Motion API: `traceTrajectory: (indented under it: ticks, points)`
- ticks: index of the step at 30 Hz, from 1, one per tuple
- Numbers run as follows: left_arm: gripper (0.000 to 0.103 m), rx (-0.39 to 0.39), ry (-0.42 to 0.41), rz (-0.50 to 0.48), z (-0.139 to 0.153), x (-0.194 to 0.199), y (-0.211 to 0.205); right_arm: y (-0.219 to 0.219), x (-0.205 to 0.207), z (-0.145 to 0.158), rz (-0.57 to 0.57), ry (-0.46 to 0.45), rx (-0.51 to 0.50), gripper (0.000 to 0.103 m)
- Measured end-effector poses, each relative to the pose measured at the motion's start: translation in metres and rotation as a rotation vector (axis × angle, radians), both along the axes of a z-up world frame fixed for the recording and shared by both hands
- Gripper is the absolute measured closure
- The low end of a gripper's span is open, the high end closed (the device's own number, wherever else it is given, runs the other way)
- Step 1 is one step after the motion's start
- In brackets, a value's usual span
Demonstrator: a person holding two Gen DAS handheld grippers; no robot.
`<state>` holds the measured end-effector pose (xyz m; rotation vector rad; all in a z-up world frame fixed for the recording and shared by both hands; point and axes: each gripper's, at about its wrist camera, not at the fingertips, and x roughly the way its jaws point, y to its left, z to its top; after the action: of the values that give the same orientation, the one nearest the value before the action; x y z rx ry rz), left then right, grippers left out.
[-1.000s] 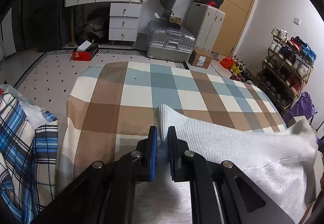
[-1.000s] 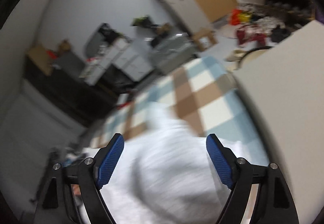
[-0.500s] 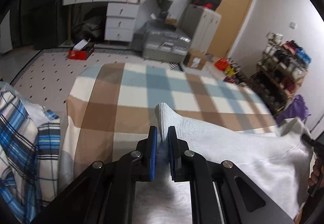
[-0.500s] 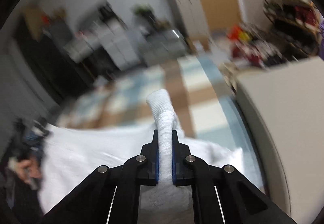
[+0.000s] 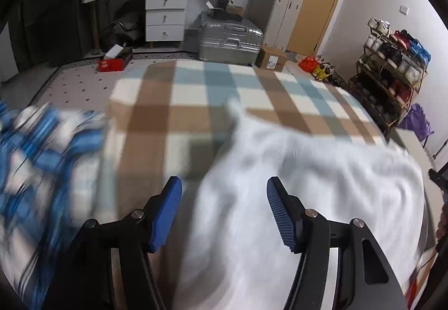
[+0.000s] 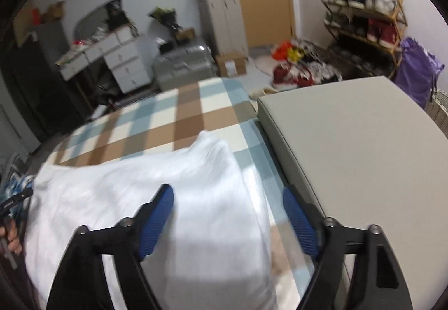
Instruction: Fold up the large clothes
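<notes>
We are opening both the left gripper (image 5: 224,209) and the right gripper (image 6: 228,214), no longer pinching the white knitted sweater (image 5: 308,169). It is dropping onto the brown-and-blue checked bedspread (image 5: 196,91), so this fold is probably finishing.

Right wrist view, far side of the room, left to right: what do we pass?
White drawer desk → silver suitcase → cardboard box → pile of shoes on the floor → shoe rack → purple bag.
</notes>
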<state>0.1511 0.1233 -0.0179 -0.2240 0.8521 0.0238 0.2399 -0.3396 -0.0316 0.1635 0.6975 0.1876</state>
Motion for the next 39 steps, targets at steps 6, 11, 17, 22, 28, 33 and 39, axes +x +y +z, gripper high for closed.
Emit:
traceTrajectory:
  ticks: [6,11,17,22,28,33,39]
  points:
    - [0.045,-0.060,0.059,0.027,-0.025,-0.034,0.005,-0.003,-0.053,-0.022,0.040,0.025,0.039,0.022]
    - [0.090,-0.045,0.050,0.032,-0.032,-0.025,-0.002,0.003,-0.048,-0.034,0.001,0.071,-0.029,0.023]
    - [0.101,-0.104,-0.091,0.000,0.005,-0.056,0.005,-0.006,-0.064,-0.014,-0.037,-0.030,0.033,0.101]
    - [0.101,-0.123,-0.141,-0.017,0.021,-0.076,0.015,-0.036,-0.087,-0.003,-0.078,-0.098,0.126,0.101]
    - [0.091,-0.074,0.043,0.075,-0.029,-0.047,0.018,-0.029,-0.062,-0.044,-0.167,0.084,0.007,0.078]
    - [0.080,-0.009,-0.024,0.117,-0.008,-0.067,0.009,-0.025,-0.090,-0.014,-0.129,-0.042,-0.015,0.051]
    - [0.046,0.004,-0.141,-0.028,0.019,-0.093,-0.036,0.028,-0.100,-0.004,0.064,-0.066,-0.010,0.037]
